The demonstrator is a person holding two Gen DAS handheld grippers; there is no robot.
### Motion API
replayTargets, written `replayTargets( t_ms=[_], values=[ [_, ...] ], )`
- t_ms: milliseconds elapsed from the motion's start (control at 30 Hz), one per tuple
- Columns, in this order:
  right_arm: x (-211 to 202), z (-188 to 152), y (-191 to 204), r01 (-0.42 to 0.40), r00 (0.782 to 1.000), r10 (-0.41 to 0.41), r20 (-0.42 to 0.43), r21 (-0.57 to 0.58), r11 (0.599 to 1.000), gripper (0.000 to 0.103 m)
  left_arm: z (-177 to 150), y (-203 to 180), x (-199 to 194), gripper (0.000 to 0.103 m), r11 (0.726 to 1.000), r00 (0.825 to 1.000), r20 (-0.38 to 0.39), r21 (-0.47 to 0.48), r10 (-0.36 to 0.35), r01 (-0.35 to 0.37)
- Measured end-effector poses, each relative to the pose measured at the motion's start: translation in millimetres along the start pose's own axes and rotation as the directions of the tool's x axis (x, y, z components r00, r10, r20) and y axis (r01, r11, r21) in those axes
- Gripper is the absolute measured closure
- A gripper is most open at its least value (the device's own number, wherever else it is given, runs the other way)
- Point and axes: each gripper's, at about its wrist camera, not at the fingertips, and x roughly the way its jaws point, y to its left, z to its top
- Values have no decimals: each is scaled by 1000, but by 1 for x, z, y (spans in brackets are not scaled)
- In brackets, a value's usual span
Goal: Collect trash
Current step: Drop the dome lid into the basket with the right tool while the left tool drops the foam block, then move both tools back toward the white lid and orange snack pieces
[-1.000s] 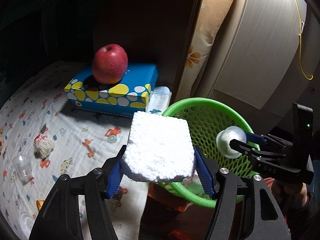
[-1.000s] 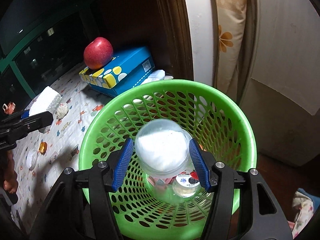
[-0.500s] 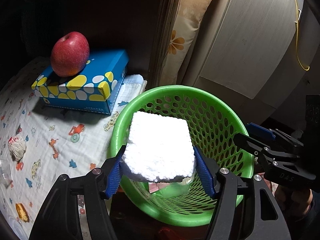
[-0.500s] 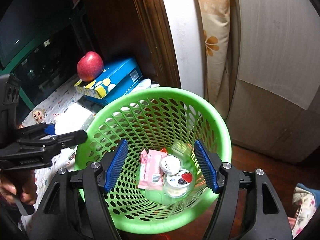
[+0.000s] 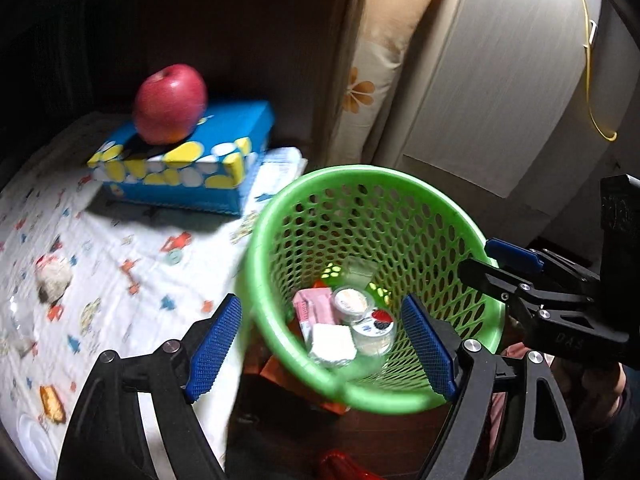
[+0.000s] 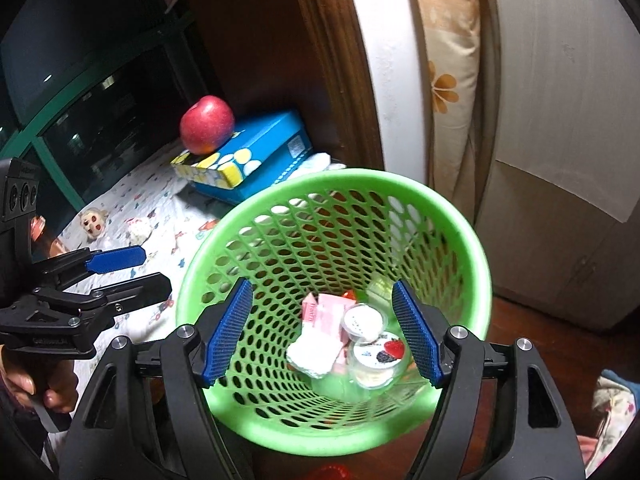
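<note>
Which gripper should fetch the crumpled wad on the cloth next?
Probably left. The left gripper, opening and empty, hangs at the basket edge beside the cloth, nearer the crumpled wad. The right gripper, also opening and empty, is over the basket.

You see a green basket (image 6: 440,204), red apple (image 6: 207,124), blue box (image 6: 260,152) with yellow-white spots, and cartoon-print white cloth (image 5: 120,240).

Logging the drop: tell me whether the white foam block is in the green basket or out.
In. The foam block lies at the bottom of the green basket, beside the yogurt cup.
</note>
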Motion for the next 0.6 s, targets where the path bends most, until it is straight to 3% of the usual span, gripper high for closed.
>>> replayTargets(
  t_ms=[200, 333, 600],
  values=[
    [7, 1, 35, -56, 998, 56, -7, -44, 997, 27, -21, 43, -31, 24, 992, 995, 24, -85, 92, -90],
    [17, 0, 63, -91, 996, 89, -27, -80, 993, 27, -38, 83, -53, 24, 973, 984, 30, -153, 178, -171],
    [39, -2, 124, -165, 985, 154, -80, -157, 974, 26, -85, 179, -97, 24, 893, 950, 1, -342, 312, -293]
  ],
)
